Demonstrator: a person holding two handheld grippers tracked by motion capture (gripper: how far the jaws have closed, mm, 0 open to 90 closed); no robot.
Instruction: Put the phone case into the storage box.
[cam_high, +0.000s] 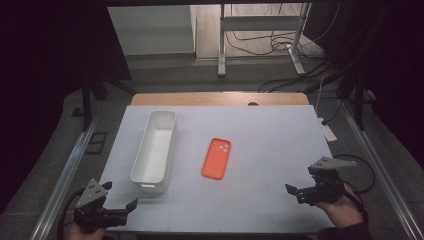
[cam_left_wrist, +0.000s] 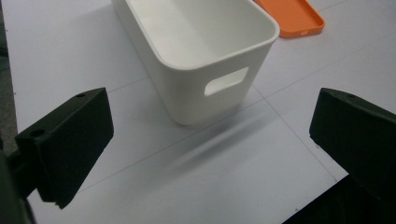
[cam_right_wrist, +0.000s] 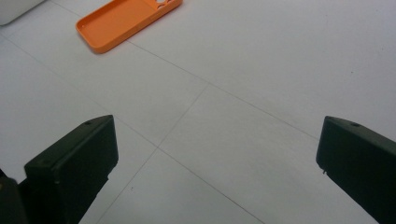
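Bin (cam_left_wrist: 196, 88) of smooth white plastic with a soft sheen, case (cam_high: 216, 158) of matt orange rubbery plastic, table (cam_high: 280, 150) covered in matt white sheet with fine seams, bare wood edge (cam_high: 220, 98) behind, jaws of matt black plastic

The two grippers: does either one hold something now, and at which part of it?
Nothing is held. The left gripper and the right gripper are open above the table; the orange phone case and white bin lie untouched.
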